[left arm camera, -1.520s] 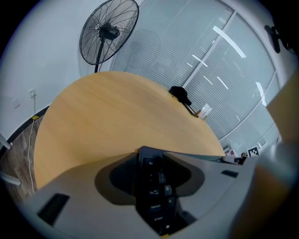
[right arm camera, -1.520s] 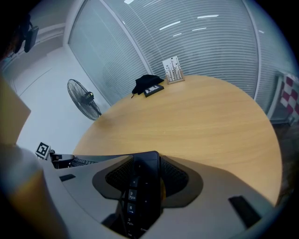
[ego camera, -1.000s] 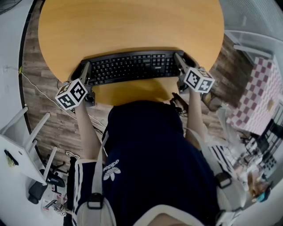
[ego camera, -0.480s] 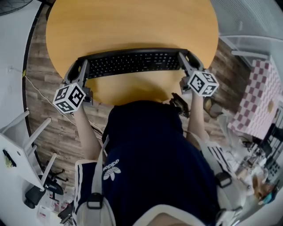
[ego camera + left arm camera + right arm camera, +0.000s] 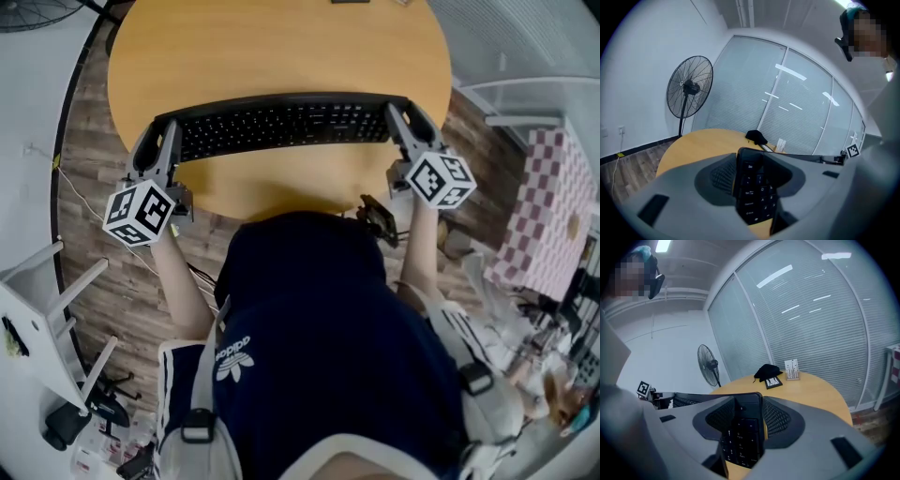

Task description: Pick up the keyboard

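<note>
A black keyboard [image 5: 281, 122] hangs lifted above the round wooden table [image 5: 281, 47], held at both ends. My left gripper [image 5: 164, 141] is shut on its left end, and in the left gripper view the keyboard [image 5: 752, 187] stands edge-on between the jaws. My right gripper [image 5: 405, 120] is shut on the right end, where the keyboard [image 5: 743, 432] sits clamped between the padded jaws. The left gripper [image 5: 752, 176] and right gripper [image 5: 747, 420] each grip across the keyboard's depth.
A standing fan [image 5: 689, 91] is behind the table at the left. A black pouch [image 5: 768, 371], a small frame [image 5: 773, 382] and a card holder [image 5: 792, 369] lie on the table's far side. A white chair [image 5: 47, 309] and a checkered cloth [image 5: 553, 202] flank me.
Both grippers have raised the keyboard off the table and carried it away from me; it appears higher in the head view than a second ago.
</note>
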